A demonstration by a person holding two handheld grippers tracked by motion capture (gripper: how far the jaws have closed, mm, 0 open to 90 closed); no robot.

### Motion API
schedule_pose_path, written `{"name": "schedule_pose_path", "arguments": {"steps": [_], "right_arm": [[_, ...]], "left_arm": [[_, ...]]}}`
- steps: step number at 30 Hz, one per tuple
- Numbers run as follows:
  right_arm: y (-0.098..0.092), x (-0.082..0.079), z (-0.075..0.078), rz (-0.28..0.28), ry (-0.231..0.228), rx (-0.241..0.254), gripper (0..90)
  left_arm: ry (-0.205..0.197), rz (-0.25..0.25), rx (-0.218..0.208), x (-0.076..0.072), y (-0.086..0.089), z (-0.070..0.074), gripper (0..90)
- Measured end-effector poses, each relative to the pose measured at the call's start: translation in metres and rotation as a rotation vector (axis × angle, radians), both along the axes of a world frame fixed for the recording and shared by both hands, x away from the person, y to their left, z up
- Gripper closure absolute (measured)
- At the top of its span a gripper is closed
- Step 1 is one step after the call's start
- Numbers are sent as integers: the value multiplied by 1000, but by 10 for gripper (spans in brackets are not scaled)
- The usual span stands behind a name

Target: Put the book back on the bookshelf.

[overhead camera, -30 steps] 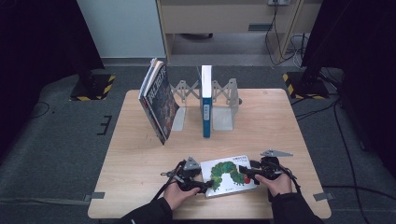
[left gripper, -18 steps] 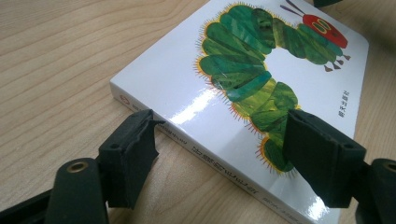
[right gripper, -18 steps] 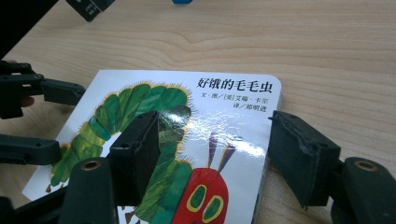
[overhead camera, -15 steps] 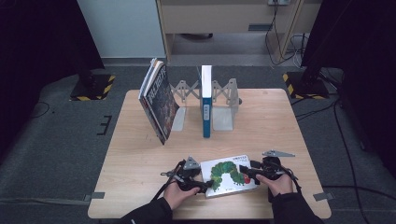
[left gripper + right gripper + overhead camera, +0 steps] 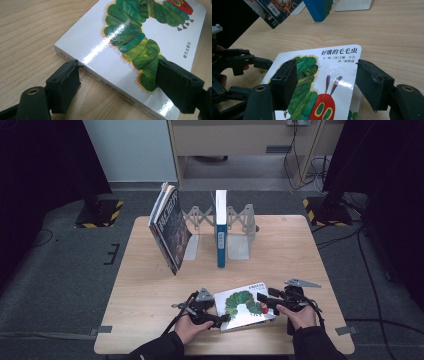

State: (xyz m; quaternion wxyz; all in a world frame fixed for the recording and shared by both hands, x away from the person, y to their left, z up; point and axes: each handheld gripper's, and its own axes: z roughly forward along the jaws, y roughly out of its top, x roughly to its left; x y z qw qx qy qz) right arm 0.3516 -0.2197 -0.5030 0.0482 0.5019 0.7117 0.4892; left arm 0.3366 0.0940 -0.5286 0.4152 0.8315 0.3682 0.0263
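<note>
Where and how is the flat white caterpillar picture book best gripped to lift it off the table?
Probably at its right end, where the white caterpillar picture book seems raised off the wooden table: bring the right hand-held gripper in level from that side, one jaw over the cover, one under. The rest lies flat, giving little purchase.

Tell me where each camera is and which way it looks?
High view: above the table, looking forward and down; both forearms, left hand-held gripper, right hand-held gripper.
Left gripper view: on the left hand-held gripper, facing the caterpillar book; two black jaws, just opening.
Right gripper view: on the right hand-held gripper, facing that book; its jaws astride a corner.
All share the caterpillar book.
</note>
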Motion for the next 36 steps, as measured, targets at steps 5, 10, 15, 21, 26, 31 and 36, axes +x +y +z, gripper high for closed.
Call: {"name": "schedule_pose_path", "arguments": {"steps": [5, 10, 15, 21, 26, 31, 36], "right_arm": [[-1, 0, 4, -6, -22, 38, 342], [1, -1, 6, -12, -29, 66, 348], [0, -2, 5, -18, -27, 66, 349], [0, -5, 5, -11, -19, 99, 361], [-1, -6, 3, 3, 5, 91, 377], [7, -6, 0, 66, 37, 79, 390], [9, -4, -2, 86, 53, 55, 402]], "left_arm": [[1, -4, -8, 1, 1, 0, 169], [5, -3, -14, 1, 1, 0, 161], [4, -5, -16, 1, 1, 0, 158], [9, -7, -25, 2, 2, -1, 146], [9, -8, -26, 2, 2, -1, 145], [13, -5, -33, 3, 2, -1, 142], [13, -4, -32, 3, 2, -1, 137]]}}
